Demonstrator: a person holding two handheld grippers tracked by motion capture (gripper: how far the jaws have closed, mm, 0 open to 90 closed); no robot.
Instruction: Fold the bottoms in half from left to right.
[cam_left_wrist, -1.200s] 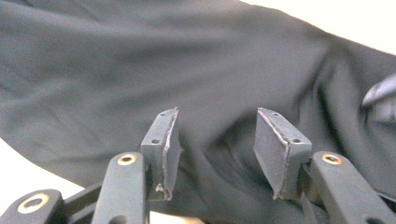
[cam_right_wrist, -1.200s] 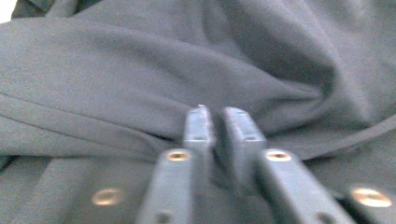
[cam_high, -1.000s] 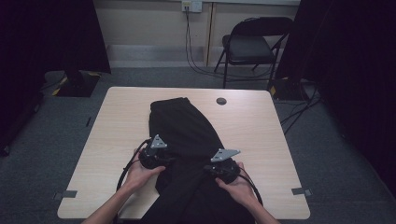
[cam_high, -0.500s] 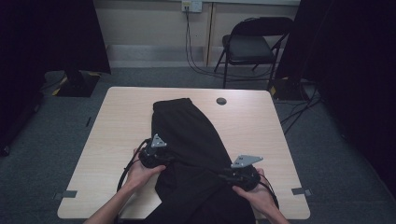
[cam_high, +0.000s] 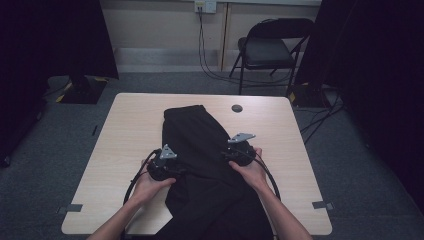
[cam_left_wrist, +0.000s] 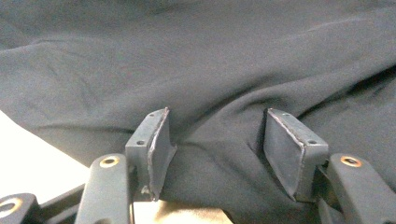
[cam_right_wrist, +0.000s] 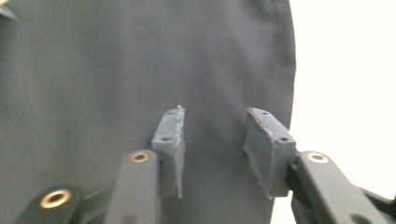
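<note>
Dim room, pale wooden table (cam_high: 125, 150) under a long black cloth garment (cam_high: 200, 145) (likely trousers), lying lengthwise and spilling over the near edge. Left gripper (cam_left_wrist: 215, 154) stands open astride a ridge of fabric; right gripper (cam_right_wrist: 212, 149), jaws just opened, hovers empty near the garment's right hem. Folding seems barely begun.

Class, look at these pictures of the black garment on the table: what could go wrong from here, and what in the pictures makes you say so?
1. The black fabric garment hangs over the near edge of the light wooden table; a tug could slide it off.
2. The left gripper stands open with a fold bunched between its jaws; closing might pinch extra layers.
3. The right gripper, just opened, sits beside the hem and may miss it.
</note>
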